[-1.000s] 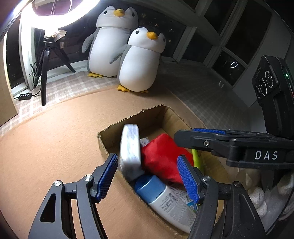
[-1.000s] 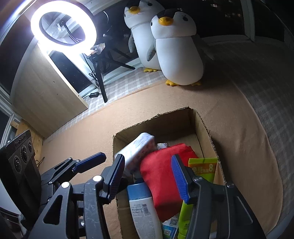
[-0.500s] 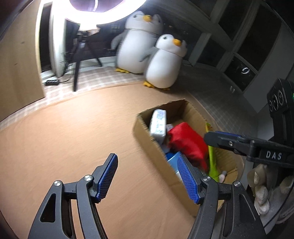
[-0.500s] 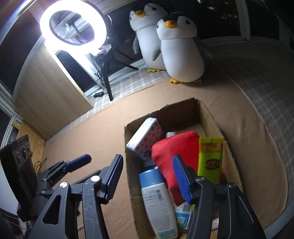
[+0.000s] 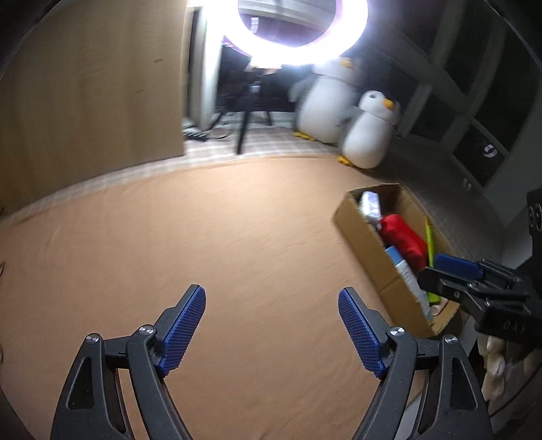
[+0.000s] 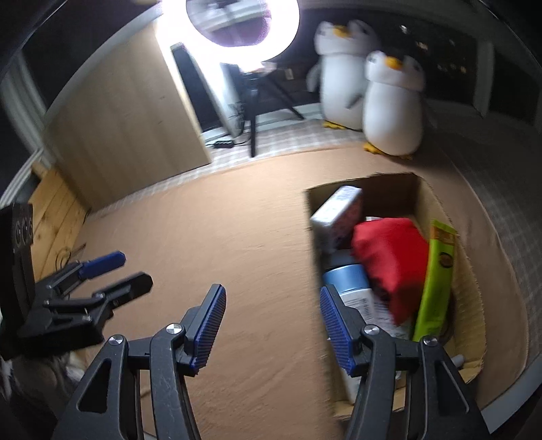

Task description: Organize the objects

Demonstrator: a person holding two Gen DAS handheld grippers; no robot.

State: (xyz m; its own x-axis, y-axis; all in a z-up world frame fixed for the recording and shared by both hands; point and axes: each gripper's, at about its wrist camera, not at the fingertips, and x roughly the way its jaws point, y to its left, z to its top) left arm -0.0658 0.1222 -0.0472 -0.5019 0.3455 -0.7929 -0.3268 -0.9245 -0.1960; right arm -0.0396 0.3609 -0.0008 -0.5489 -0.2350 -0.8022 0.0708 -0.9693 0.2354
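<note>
An open cardboard box (image 5: 364, 233) (image 6: 469, 281) stands on the orange-brown mat. It holds a white patterned packet (image 6: 337, 211) leaning at its left wall, a red cloth bundle (image 6: 394, 260), a blue-capped white bottle (image 6: 355, 287) and a green pack (image 6: 438, 281). My left gripper (image 5: 271, 328) is open and empty over bare mat, left of the box. My right gripper (image 6: 271, 325) is open and empty, at the box's near left corner. The left gripper also shows in the right wrist view (image 6: 111, 274).
Two plush penguins (image 5: 342, 111) (image 6: 393, 105) stand at the mat's far edge. A ring light (image 6: 242, 23) on a tripod (image 6: 254, 111) and a wooden panel (image 5: 88, 84) are behind. Checked cloth borders the mat (image 5: 169, 243).
Both grippers have pulled back and swung left away from the box. The white packet, between my left fingers a second ago, now leans inside the box.
</note>
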